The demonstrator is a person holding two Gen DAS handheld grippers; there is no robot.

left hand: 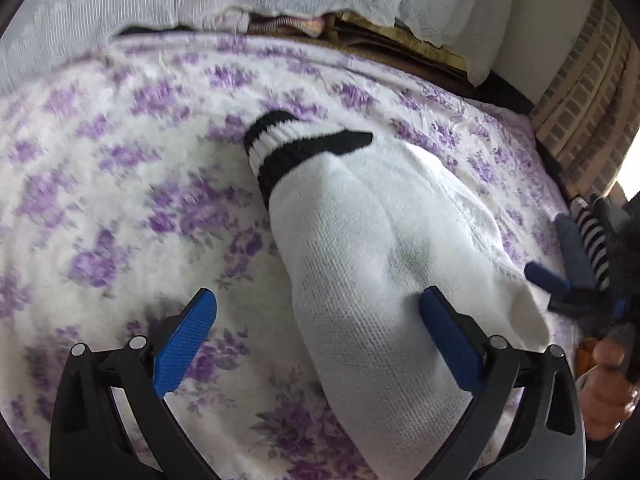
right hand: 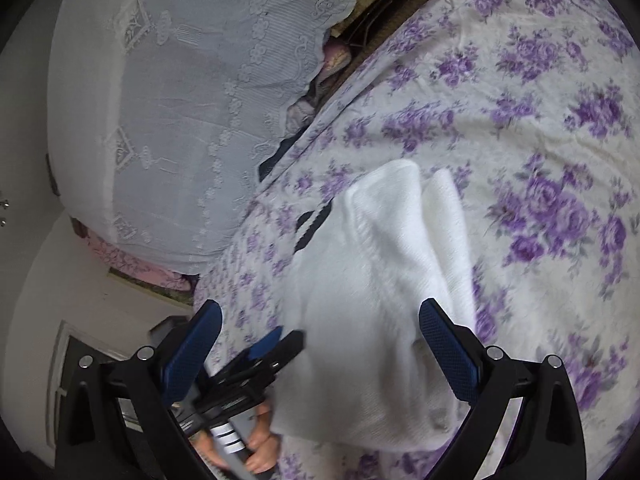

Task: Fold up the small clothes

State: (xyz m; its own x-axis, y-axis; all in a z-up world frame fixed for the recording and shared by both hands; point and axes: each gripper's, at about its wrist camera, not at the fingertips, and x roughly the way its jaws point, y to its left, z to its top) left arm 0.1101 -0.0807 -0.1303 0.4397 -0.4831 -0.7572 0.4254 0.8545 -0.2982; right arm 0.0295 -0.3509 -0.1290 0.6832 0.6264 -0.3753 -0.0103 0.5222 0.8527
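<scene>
A white sock (left hand: 372, 240) with a black-striped cuff (left hand: 280, 148) lies on the purple-flowered bedspread (left hand: 120, 168). My left gripper (left hand: 320, 316) is open just above it, with its right finger over the sock's foot end and its left finger over the bedspread. In the right wrist view the same sock (right hand: 372, 280) lies folded between the open fingers of my right gripper (right hand: 320, 328). The left gripper (right hand: 272, 348) shows there at the sock's left edge. The right gripper (left hand: 560, 256) shows at the right edge of the left wrist view, beside the sock's toe.
A pale lace-trimmed pillow (right hand: 180, 120) lies at the head of the bed. A gap with a wooden frame (left hand: 400, 44) runs behind the bedspread. A brick-pattern wall (left hand: 588, 92) stands at the right. A striped dark cloth (left hand: 596, 240) lies near the right gripper.
</scene>
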